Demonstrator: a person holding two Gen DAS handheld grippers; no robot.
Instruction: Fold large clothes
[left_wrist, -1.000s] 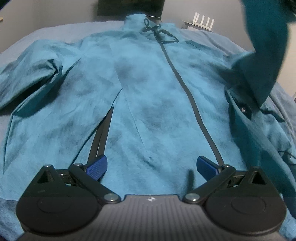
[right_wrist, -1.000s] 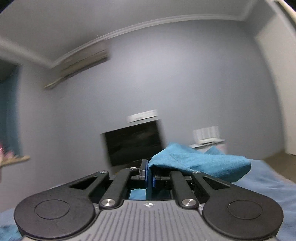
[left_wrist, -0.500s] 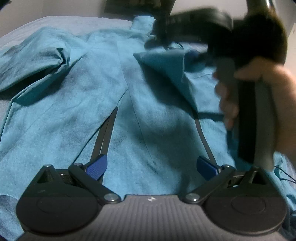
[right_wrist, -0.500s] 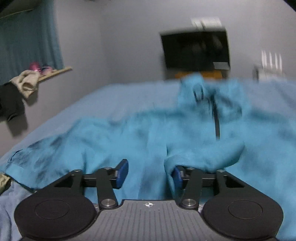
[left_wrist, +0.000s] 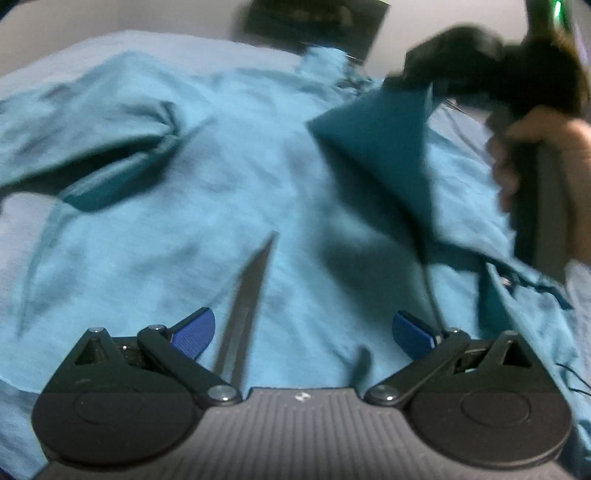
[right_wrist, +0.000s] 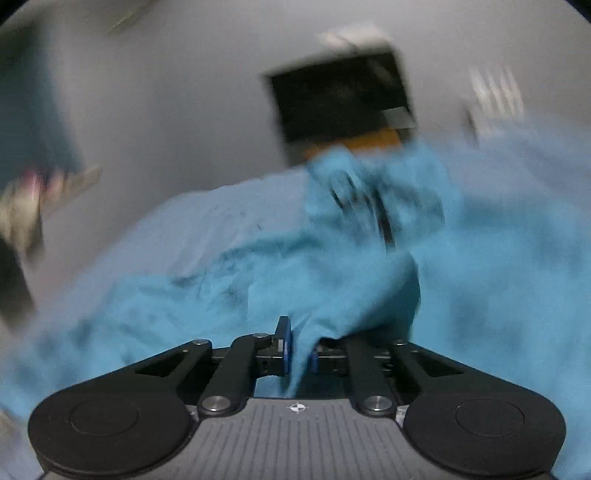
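Note:
A large teal zip jacket (left_wrist: 229, 192) lies spread face up on a bed, collar at the far end. My left gripper (left_wrist: 303, 332) is open and empty, low over the jacket's hem, blue pads either side of a dark zip strip (left_wrist: 247, 295). My right gripper (right_wrist: 299, 350) is shut on a fold of the jacket's sleeve (right_wrist: 332, 295). In the left wrist view the right gripper (left_wrist: 436, 85) holds that sleeve (left_wrist: 388, 147) lifted above the jacket's chest, with a hand on its handle. Both views are blurred.
The pale blue bedsheet (left_wrist: 22, 229) shows at the jacket's left. A dark screen (right_wrist: 340, 103) hangs on the grey wall behind the bed. A white router with antennas (right_wrist: 495, 92) stands at the back right. Clothes on a shelf (right_wrist: 33, 192) are at the left.
My right gripper carried the sleeve down and across the jacket's chest, showed open half a second ago, and is now shut on the sleeve again and lifted. The left gripper shifted slightly.

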